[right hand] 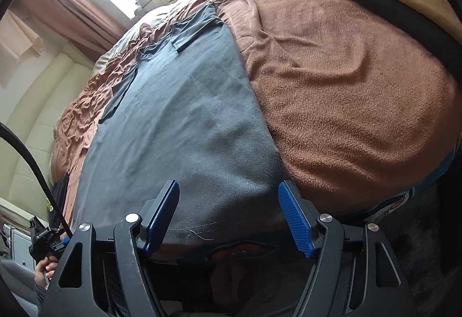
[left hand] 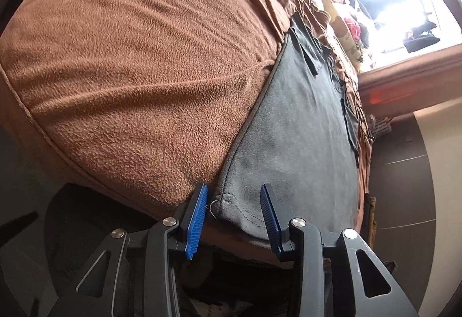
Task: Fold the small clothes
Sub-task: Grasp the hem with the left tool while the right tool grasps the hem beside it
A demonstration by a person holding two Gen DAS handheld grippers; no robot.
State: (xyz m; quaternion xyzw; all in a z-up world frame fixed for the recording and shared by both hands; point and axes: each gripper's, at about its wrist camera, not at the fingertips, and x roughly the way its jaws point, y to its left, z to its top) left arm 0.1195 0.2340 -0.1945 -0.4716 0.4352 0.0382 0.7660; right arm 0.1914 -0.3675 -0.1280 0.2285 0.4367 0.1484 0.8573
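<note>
The left tool and right tool sit open around the gray shirt's bottom corners on the bed, holding nothing, and could pinch the brown blanket too.

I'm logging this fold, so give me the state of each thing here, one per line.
Grey shirt: spread flat on the blanket, unfolded.
Left gripper: open, straddling the shirt's hem corner.
Right gripper: open, over the hem.
Brown blanket: covering the bed, lightly wrinkled.
</note>
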